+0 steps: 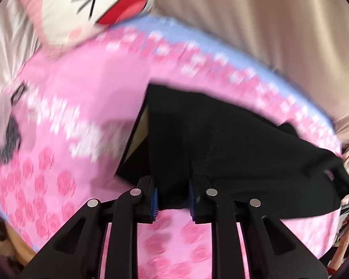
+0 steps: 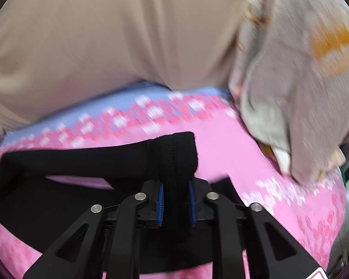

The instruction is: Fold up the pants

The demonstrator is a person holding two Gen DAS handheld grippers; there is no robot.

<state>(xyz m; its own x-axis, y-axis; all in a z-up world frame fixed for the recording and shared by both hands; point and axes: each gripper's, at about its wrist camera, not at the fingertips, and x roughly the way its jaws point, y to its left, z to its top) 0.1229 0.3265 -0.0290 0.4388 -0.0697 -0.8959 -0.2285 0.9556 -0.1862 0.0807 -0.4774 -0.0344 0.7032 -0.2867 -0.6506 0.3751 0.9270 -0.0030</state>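
The black pants (image 1: 221,144) lie on a pink bedspread (image 1: 86,88) with rose print. My left gripper (image 1: 173,200) is shut on the near edge of the pants, cloth pinched between its blue pads (image 1: 154,200). In the right wrist view, my right gripper (image 2: 175,205) is shut on a bunched, seamed end of the pants (image 2: 174,155), lifted off the bedspread (image 2: 244,153); the rest of the cloth trails left and under the gripper. Both views are motion-blurred.
A white cartoon-face pillow (image 1: 93,7) lies at the far left of the bed. Beige curtains (image 2: 104,34) hang behind the bed. A grey floral blanket (image 2: 290,93) is heaped at the right. The bedspread has a blue border (image 2: 81,109).
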